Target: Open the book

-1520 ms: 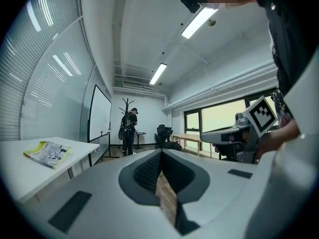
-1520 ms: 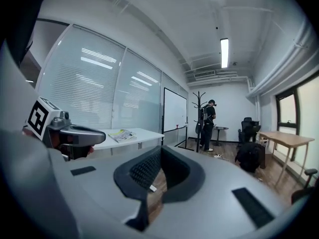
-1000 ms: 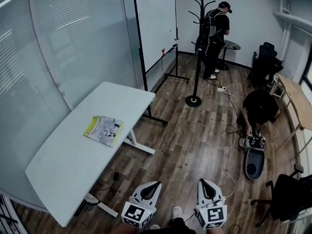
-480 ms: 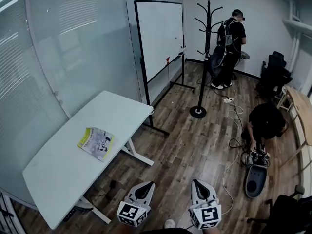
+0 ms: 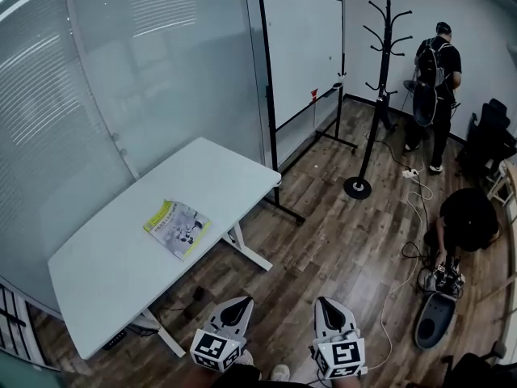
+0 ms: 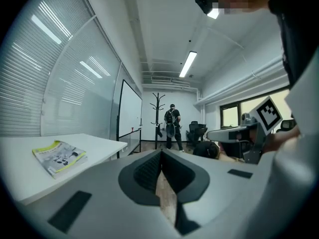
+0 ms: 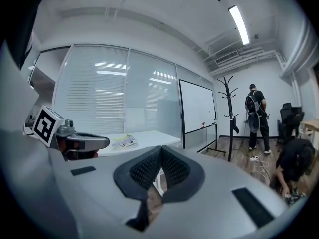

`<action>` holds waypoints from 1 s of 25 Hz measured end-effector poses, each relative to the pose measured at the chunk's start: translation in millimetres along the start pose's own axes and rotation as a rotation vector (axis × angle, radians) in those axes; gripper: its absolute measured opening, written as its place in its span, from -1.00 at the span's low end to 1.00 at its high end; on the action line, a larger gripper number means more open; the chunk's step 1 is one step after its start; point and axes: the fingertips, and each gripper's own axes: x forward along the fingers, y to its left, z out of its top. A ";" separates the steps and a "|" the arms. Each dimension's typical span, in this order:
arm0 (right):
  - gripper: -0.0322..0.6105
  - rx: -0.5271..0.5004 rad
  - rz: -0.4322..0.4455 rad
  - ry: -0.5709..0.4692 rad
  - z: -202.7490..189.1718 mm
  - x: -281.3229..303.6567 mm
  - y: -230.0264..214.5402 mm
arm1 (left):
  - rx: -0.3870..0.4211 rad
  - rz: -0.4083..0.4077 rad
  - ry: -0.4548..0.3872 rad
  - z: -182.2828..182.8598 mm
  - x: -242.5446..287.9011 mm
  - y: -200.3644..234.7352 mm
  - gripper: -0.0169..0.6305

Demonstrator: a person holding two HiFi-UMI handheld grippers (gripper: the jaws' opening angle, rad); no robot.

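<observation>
A closed book [image 5: 178,227] with a yellow-green and grey cover lies flat on the white table [image 5: 113,277], left of centre. Both grippers hang over the wooden floor at the bottom of the head view, well short of the table. My left gripper [image 5: 237,301] is shut with nothing between its pads; in its own view the book [image 6: 59,157] lies to the left of the jaws [image 6: 160,151]. My right gripper [image 5: 326,302] is also shut and empty. In its view the book [image 7: 123,141] rests far off on the table, beyond the left gripper [image 7: 75,141].
A glass wall with blinds runs behind the table. A whiteboard on a stand [image 5: 303,55] and a coat rack [image 5: 376,95] stand further back. One person [image 5: 432,79] stands at the far right, another [image 5: 468,217] crouches over gear and cables on the floor.
The head view has swung left, so the table, whiteboard and coat rack have slid right in the picture. Both grippers stay low at the bottom edge, shut as before.
</observation>
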 end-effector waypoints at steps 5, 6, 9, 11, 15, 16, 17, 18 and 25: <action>-0.89 -0.007 0.090 0.017 3.5 38.5 18.7 | -0.017 0.080 0.008 -5.0 -5.7 35.8 -0.91; -0.89 -0.003 0.109 0.019 4.0 45.6 25.1 | -0.021 0.094 0.012 -8.4 -7.4 44.7 -0.91; -0.89 0.002 0.147 0.016 2.5 70.1 39.3 | -0.032 0.136 0.000 -9.1 -12.8 70.3 -0.91; -0.89 -0.016 0.167 0.024 3.1 89.9 46.2 | -0.036 0.165 -0.018 -4.0 -15.1 86.6 -0.91; -0.89 -0.033 0.221 0.061 9.0 131.2 73.3 | -0.037 0.233 -0.024 -5.7 -22.7 127.2 -0.91; -0.89 -0.043 0.238 0.075 11.9 140.5 83.6 | -0.044 0.252 -0.025 -7.9 -25.9 139.6 -0.91; -0.89 -0.060 0.257 0.083 13.9 150.5 93.7 | -0.049 0.274 -0.027 -9.8 -28.5 152.8 -0.91; -0.89 -0.077 0.280 0.082 12.8 161.6 102.1 | -0.047 0.295 -0.027 -10.8 -30.0 165.3 -0.91; -0.89 -0.071 0.374 0.107 14.6 213.3 138.0 | 0.041 0.266 -0.076 12.3 -26.1 195.8 -0.91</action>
